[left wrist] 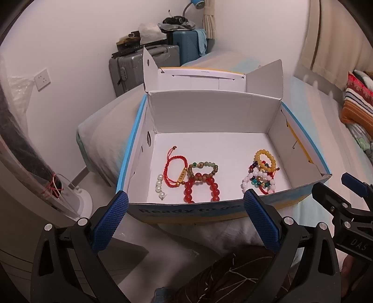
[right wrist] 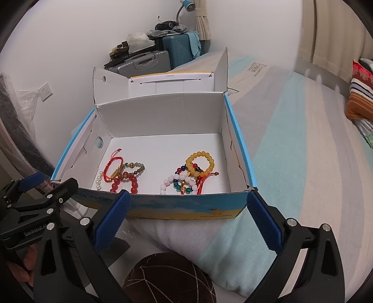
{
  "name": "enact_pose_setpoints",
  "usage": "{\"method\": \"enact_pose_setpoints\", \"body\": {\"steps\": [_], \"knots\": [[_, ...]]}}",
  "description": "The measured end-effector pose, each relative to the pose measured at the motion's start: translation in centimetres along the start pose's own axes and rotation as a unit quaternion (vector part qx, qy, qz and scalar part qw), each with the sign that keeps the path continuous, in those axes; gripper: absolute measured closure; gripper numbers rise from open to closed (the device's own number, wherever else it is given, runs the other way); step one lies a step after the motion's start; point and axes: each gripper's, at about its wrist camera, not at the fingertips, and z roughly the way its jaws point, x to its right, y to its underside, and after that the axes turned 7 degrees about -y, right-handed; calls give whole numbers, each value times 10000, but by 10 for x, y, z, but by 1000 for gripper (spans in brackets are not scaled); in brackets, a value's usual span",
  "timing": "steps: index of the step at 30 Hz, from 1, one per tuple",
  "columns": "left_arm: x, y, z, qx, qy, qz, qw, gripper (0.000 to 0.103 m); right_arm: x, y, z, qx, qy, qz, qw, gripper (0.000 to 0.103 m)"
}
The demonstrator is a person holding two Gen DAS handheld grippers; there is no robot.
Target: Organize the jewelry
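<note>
On the bed, near its foot: an open cardboard box (left wrist: 149, 111) with a white inside and blue-and-yellow outside sits on a pale pillow (right wrist: 186, 235), its lid flaps standing up at the far side.

Left cluster: a red cord bracelet (left wrist: 173, 171) with a gold tag, a green-and-brown bead bracelet (left wrist: 203, 171), a large red bead bracelet (left wrist: 201, 190) and a short strand of white pearls (left wrist: 159, 186) lie touching and overlapping near the box's left wall.

Right cluster: a yellow bead bracelet (right wrist: 200, 164) lies over a tangle of pink-white beads (right wrist: 177, 181) and mixed dark, teal and red beads with red cord, well apart from the left cluster.

Left gripper (left wrist: 186, 219): jaws spread wide, empty, blue pads just short of the box's near wall; fingertips (left wrist: 120, 200) at either side of the printed front panel.

Right gripper (right wrist: 188, 209): jaws likewise wide and empty, held before the near wall, its right pad by the box's right front corner.

Side by side: each gripper shows at the edge of the other's view, close together.

Beyond the box: a grey suitcase (left wrist: 130, 67) and a teal suitcase (left wrist: 186, 43) stacked with clutter stand against the wall, a blue lamp (right wrist: 185, 7) above them.

Far right: striped cushions (right wrist: 360, 95) on the striped bedcover (right wrist: 291, 144).
</note>
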Motion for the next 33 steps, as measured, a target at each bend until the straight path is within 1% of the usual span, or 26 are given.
{"method": "enact_pose_setpoints", "body": {"steps": [23,26,28,33], "knots": [[2,1,2,-83,2,23,10000,6,2,3,1,-8,-3,35,10000,8],[2,2,2,-99,54,-10,9999,6,2,2,1,-3,-4,40,10000,8],[3,2,3,-110,21,-45,9999,6,2,2,1,-14,-1,36,10000,8],[6,3,3,-90,20,16,10000,6,2,2,1,-21,1,39,10000,8]]}}
